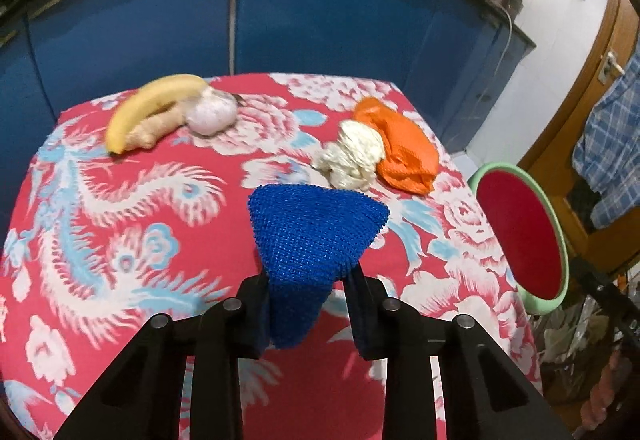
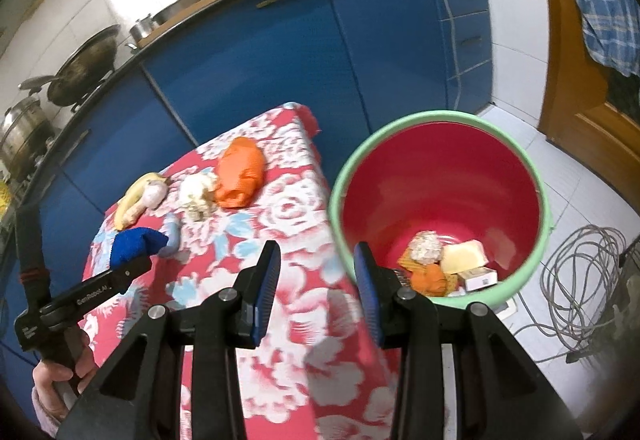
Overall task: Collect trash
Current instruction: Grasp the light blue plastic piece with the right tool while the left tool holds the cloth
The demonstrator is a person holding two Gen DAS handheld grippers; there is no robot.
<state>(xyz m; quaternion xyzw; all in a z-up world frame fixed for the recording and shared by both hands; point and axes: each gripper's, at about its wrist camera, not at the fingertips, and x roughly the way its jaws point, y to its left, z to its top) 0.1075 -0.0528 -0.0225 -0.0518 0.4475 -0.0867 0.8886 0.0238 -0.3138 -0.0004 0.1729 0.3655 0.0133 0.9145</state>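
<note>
Left claw (image 1: 308,300) is clamped on a blue knitted cloth (image 1: 316,236), held clear above the worktop (image 1: 120,240). The cloth looks light, soft and limp; a pinch on a bunched fold should hold. Right claw (image 2: 316,272) stands partly open, empty. 2 wads remain: cream paper (image 1: 352,155) and orange cloth (image 1: 404,147), touching. Bin (image 2: 536,175) stands beside the worktop.

Right gripper (image 2: 316,260): matte black angular frame with round silver screws and flat fingers faced with ribbed blue pads (image 2: 267,286). Left gripper (image 2: 138,260): the same black build, white lettering along one finger, a red band on its black handle. Hand (image 2: 60,372) beneath that handle; pale pink sleeve (image 2: 46,410).
</note>
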